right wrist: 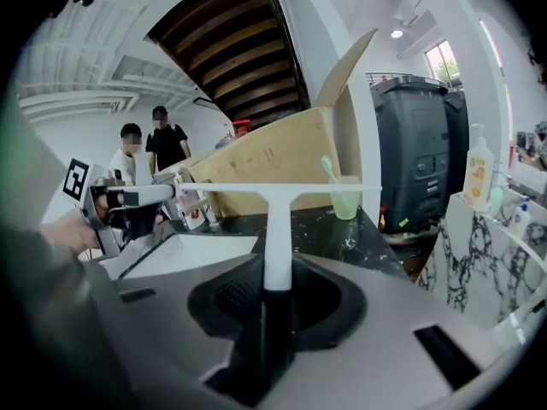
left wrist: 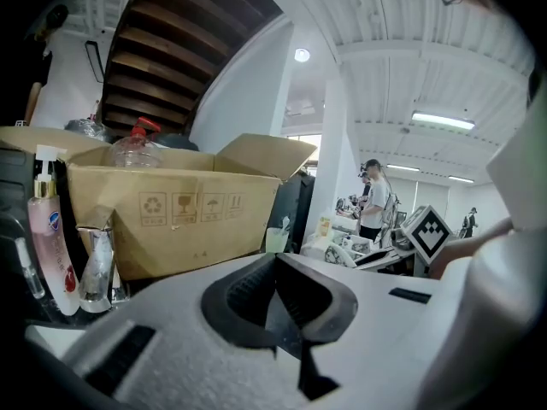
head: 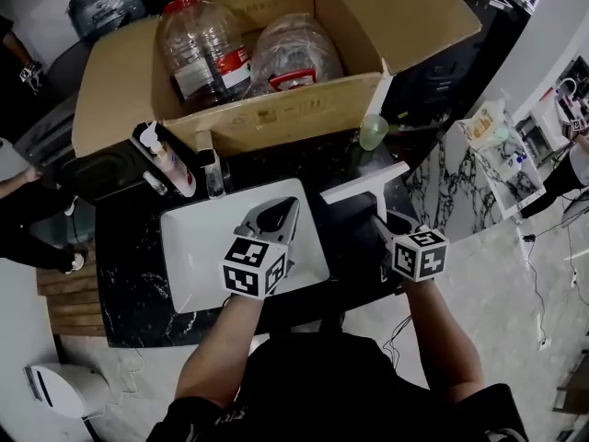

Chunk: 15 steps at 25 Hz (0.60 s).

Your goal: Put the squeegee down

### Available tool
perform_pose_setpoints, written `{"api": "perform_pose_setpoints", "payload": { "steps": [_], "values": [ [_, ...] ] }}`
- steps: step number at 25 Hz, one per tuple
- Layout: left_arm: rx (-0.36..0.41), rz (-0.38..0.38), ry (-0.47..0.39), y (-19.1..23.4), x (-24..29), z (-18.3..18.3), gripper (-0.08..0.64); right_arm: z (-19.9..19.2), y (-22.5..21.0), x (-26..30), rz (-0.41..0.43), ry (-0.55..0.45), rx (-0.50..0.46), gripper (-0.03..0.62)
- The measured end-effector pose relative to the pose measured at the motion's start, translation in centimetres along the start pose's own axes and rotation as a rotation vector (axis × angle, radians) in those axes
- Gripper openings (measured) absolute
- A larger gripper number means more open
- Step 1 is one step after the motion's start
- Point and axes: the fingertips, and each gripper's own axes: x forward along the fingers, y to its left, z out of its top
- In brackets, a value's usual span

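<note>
The white squeegee (head: 364, 184) has a long flat blade and a stem that turns dark at the grip. My right gripper (head: 383, 226) is shut on that dark grip, and the blade hangs level over the black counter (head: 345, 168), just right of the white sink (head: 193, 265). In the right gripper view the squeegee (right wrist: 278, 220) stands straight up out of my right gripper (right wrist: 278, 272). My left gripper (head: 275, 215) hovers over the sink with its jaws together and nothing in them; in its own view the left gripper (left wrist: 275, 261) points at the cardboard box.
A big open cardboard box (head: 276, 113) with large water bottles (head: 198, 44) stands behind the sink. A pale green cup (head: 373, 132) sits at the box's right corner, a soap bottle (head: 167, 159) and the tap (head: 213, 171) at the sink's back left. People stand nearby.
</note>
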Motion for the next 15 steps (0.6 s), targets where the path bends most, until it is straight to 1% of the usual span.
{"api": "perform_pose_setpoints", "payload": {
  "steps": [4, 6, 8, 12, 15],
  "values": [
    [-0.012, 0.017, 0.006, 0.4, 0.4, -0.3, 0.009, -1.2, -1.4, 1.9, -0.019, 0.070, -0.025, 0.095],
    [-0.018, 0.023, 0.010, 0.4, 0.4, -0.5, 0.010, -1.8, -2.0, 2.6, -0.028, 0.099, -0.022, 0.095],
    [-0.024, 0.027, 0.016, 0.4, 0.4, -0.8, 0.009, -2.5, -2.6, 3.3, -0.035, 0.119, -0.001, 0.095],
    [-0.032, 0.031, 0.030, 0.4, 0.2, -1.4, 0.009, -3.7, -3.4, 4.6, -0.048, 0.147, 0.075, 0.094],
    [-0.034, 0.032, 0.038, 0.3, -0.1, -1.9, 0.010, -4.3, -3.6, 5.1, -0.072, 0.175, 0.080, 0.094]
  ]
}}
